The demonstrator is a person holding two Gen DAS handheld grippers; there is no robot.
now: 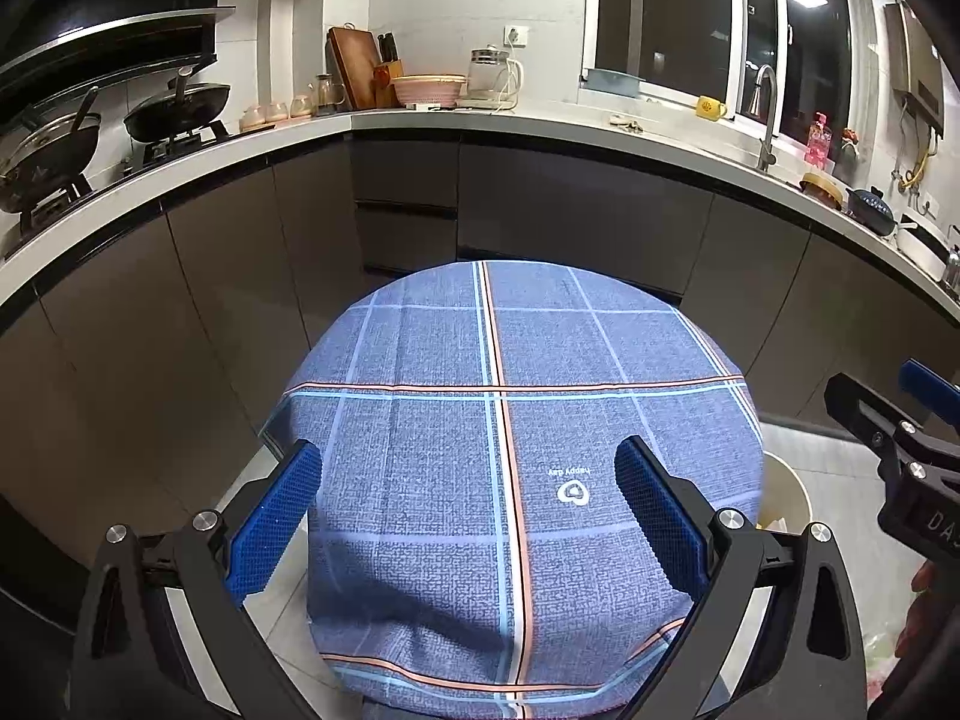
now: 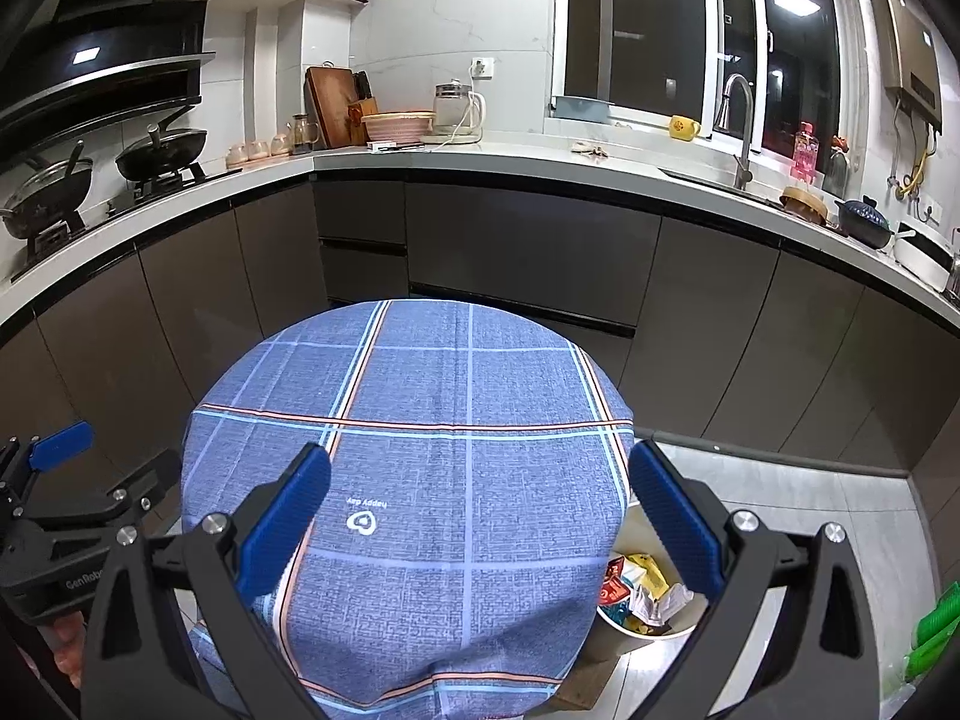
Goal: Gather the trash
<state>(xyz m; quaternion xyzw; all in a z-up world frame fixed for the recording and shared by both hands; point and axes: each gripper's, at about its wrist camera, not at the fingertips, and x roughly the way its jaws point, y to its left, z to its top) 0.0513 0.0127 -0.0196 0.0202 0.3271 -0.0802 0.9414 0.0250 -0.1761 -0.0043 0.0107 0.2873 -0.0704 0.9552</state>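
A round table under a blue checked cloth fills the middle of both views, and no trash lies on it. A pale bin stands on the floor to the table's right, holding several crumpled wrappers; in the left wrist view only the bin's rim shows. My left gripper hovers open over the near part of the cloth, nothing between its blue pads. My right gripper is open too, above the table's near right side, empty. Each gripper shows at the edge of the other's view.
Dark cabinets under a white L-shaped counter ring the table. Pans on the stove sit at left, a kettle and cutting board at the back, a sink tap at right. Something green lies on the tiled floor at far right.
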